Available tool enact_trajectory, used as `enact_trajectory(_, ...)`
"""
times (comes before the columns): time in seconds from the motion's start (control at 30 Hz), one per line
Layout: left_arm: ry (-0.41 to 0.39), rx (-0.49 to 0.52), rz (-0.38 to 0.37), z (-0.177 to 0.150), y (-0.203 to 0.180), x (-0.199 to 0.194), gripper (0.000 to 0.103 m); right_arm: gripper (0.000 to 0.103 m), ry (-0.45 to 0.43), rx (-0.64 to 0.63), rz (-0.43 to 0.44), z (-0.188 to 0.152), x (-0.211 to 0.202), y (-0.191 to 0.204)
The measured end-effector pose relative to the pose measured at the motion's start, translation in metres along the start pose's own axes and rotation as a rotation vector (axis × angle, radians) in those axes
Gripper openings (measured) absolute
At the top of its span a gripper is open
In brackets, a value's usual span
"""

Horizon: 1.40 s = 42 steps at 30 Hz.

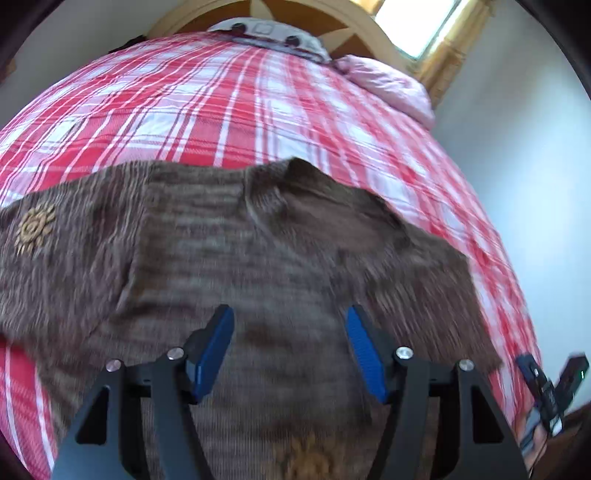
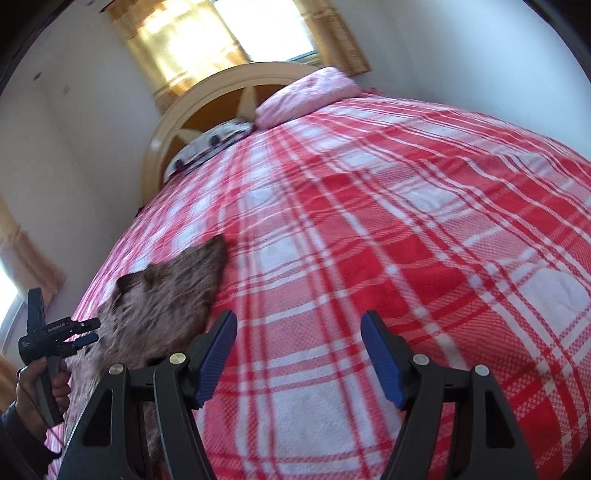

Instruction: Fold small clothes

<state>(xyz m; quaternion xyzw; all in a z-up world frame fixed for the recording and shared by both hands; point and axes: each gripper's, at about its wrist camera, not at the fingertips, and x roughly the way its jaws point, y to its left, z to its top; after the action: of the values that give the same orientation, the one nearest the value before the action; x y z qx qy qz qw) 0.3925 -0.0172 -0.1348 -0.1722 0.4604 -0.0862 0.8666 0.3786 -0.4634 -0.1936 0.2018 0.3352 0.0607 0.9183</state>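
Note:
A brown knitted garment (image 1: 258,251) lies spread on the bed, with a golden sun motif (image 1: 35,230) on its left part and one sleeve-like flap folded across the upper right. My left gripper (image 1: 289,314) hovers open just over its middle, and nothing is between the blue pads (image 1: 216,350). In the right wrist view the garment (image 2: 166,295) lies at the left, the left gripper (image 2: 79,330) is held by a hand (image 2: 55,384) beside it, and my right gripper (image 2: 299,317) stands open over bare bedspread to the garment's right. The right gripper (image 1: 550,363) also shows at the lower right edge of the left wrist view.
A red and white plaid bedspread (image 2: 406,240) covers the bed. At the head lie a pink pillow (image 2: 306,96) and a patterned pillow (image 2: 210,144) against a curved wooden headboard (image 2: 173,122). A curtained window (image 2: 236,33) is behind.

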Motion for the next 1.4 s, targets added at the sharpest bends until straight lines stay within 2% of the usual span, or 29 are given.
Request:
enact_trajectory(0.1,0.018,0.039,-0.031,-0.023,0.003,-0.026,0.072,0.070,0.033,-0.045,0.065,-0.006,-0.011,0.017)
enact_trajectory(0.17,0.023,0.082,-0.029,-0.036,0.003,-0.042,0.072,0.070,0.097,-0.028,0.147,-0.015,-0.018,0.032)
enact_trajectory(0.23,0.018,0.118,-0.027,-0.047,0.011,-0.058,0.075,0.070,0.145,-0.067,0.179,-0.027,-0.029,0.054)
enact_trajectory(0.3,-0.004,0.134,-0.011,-0.058,0.022,-0.074,0.087,0.070,0.196,-0.138,0.170,-0.047,-0.042,0.078)
enact_trajectory(0.37,-0.019,0.148,0.013,-0.068,0.035,-0.084,0.093,0.070,0.248,-0.172,0.178,-0.071,-0.055,0.094)
enact_trajectory(0.47,-0.030,0.167,0.069,-0.082,0.052,-0.088,0.093,0.070,0.319,-0.196,0.148,-0.108,-0.067,0.103)
enact_trajectory(0.53,-0.016,0.137,0.077,-0.088,0.062,-0.085,0.093,0.070,0.304,-0.271,0.108,-0.123,-0.076,0.114)
enact_trajectory(0.57,-0.010,0.116,0.067,-0.091,0.066,-0.085,0.093,0.067,0.312,-0.290,0.117,-0.128,-0.078,0.122)
enact_trajectory(0.6,-0.005,0.096,0.059,-0.093,0.069,-0.083,0.093,0.052,0.320,-0.287,0.128,-0.132,-0.078,0.126)
enact_trajectory(0.63,-0.003,0.084,0.056,-0.095,0.072,-0.085,0.093,0.044,0.329,-0.295,0.123,-0.137,-0.076,0.132)
enact_trajectory(0.67,-0.001,0.065,0.052,-0.096,0.076,-0.087,0.093,0.041,0.327,-0.323,0.090,-0.141,-0.075,0.136)
enact_trajectory(0.7,-0.004,0.062,0.040,-0.097,0.077,-0.090,0.093,0.031,0.311,-0.367,0.041,-0.146,-0.075,0.142)
enact_trajectory(0.73,-0.008,0.066,0.033,-0.099,0.079,-0.095,0.093,0.016,0.300,-0.393,0.010,-0.148,-0.077,0.145)
enact_trajectory(0.77,-0.018,0.075,0.039,-0.100,0.081,-0.099,0.093,0.010,0.298,-0.393,-0.004,-0.148,-0.079,0.144)
enact_trajectory(0.9,-0.032,0.087,0.059,-0.104,0.096,-0.112,0.093,0.009,0.298,-0.366,-0.112,-0.144,-0.087,0.124)
enact_trajectory(1.0,-0.045,0.088,0.071,-0.105,0.110,-0.120,0.093,0.009,0.304,-0.340,-0.144,-0.139,-0.092,0.115)
enact_trajectory(1.1,-0.081,0.126,0.145,-0.101,0.120,-0.128,0.094,0.012,0.282,-0.276,-0.105,-0.133,-0.098,0.108)
enact_trajectory(1.17,-0.114,0.123,0.191,-0.093,0.134,-0.134,0.100,0.049,0.246,-0.272,-0.090,-0.131,-0.104,0.112)
enact_trajectory(1.2,-0.130,0.108,0.214,-0.088,0.142,-0.137,0.100,0.081,0.229,-0.275,-0.071,-0.129,-0.101,0.120)
enact_trajectory(1.23,-0.147,0.083,0.233,-0.083,0.152,-0.140,0.100,0.084,0.208,-0.277,-0.037,-0.128,-0.102,0.128)
enact_trajectory(1.3,-0.177,0.019,0.247,-0.071,0.177,-0.145,0.101,0.084,0.197,-0.301,0.032,-0.128,-0.098,0.149)
enact_trajectory(1.4,-0.214,-0.099,0.299,-0.057,0.216,-0.151,0.101,0.084,0.186,-0.384,0.074,-0.133,-0.088,0.186)
